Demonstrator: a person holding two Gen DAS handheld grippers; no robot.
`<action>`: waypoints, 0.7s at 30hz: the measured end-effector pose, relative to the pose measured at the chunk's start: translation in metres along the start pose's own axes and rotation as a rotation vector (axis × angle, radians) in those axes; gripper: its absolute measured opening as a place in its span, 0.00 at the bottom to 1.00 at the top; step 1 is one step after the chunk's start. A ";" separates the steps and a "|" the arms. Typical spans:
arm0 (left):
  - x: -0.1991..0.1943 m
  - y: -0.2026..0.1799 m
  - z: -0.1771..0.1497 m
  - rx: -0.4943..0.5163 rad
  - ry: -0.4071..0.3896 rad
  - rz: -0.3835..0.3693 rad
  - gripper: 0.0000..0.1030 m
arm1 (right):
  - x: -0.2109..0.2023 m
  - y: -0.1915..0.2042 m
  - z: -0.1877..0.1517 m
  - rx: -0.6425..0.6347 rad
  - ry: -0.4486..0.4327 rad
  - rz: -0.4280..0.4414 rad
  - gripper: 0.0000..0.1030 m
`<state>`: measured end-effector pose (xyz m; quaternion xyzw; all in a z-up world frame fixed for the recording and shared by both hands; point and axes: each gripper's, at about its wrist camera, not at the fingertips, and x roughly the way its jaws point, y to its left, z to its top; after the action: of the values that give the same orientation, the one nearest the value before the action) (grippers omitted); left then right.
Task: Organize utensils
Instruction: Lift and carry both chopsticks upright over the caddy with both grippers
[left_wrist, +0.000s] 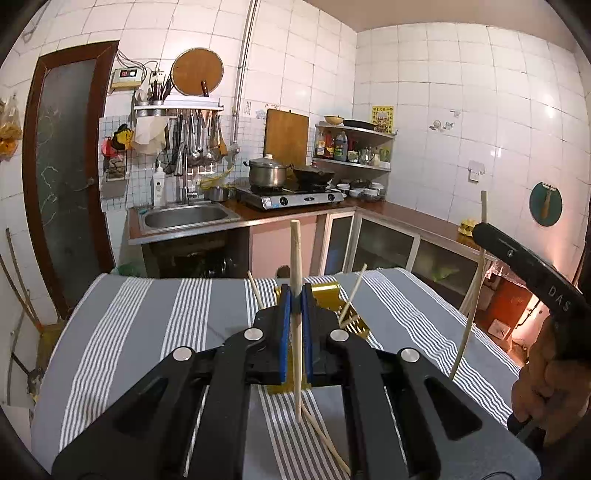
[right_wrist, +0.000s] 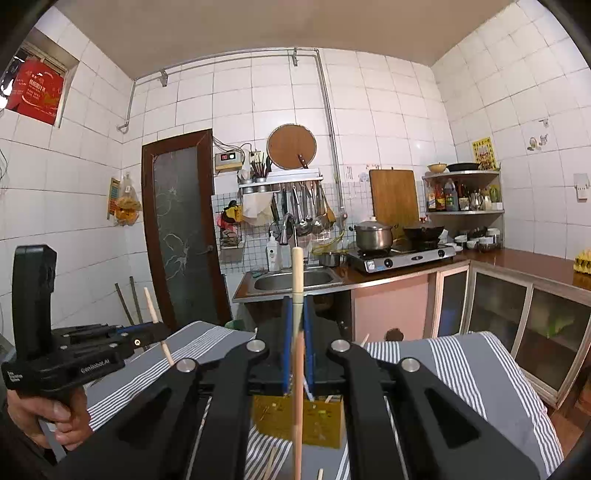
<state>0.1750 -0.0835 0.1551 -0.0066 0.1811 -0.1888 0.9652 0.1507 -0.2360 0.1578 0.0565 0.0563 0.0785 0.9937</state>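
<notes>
Currently left gripper (left_wrist: 296, 295) clamps upright chopstick (left_wrist: 295, 258); right gripper (right_wrist: 297, 314) clamps another chopstick (right_wrist: 297, 273). Both above yellow holder (left_wrist: 325, 295) on striped cloth (left_wrist: 147, 314). Keep sticks vertical, lower tips into slots, then release.

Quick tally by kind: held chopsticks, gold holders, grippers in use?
Held chopsticks: 2, one in the left gripper, one in the right gripper
Gold holder: 1
Grippers: 2
Total: 5
Loose chopsticks on the striped cloth are partly hidden, so not counted.
</notes>
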 end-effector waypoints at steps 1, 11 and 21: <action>0.004 0.000 0.003 0.002 -0.003 0.001 0.04 | 0.003 0.000 0.001 -0.003 -0.002 -0.001 0.06; 0.045 0.003 0.046 0.020 -0.043 -0.004 0.04 | 0.056 -0.011 0.030 -0.012 -0.062 -0.040 0.06; 0.102 0.013 0.055 -0.007 -0.022 -0.003 0.04 | 0.115 -0.017 0.035 -0.035 -0.080 -0.044 0.06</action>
<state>0.2868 -0.1123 0.1705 -0.0124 0.1709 -0.1893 0.9668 0.2703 -0.2375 0.1787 0.0412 0.0163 0.0552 0.9975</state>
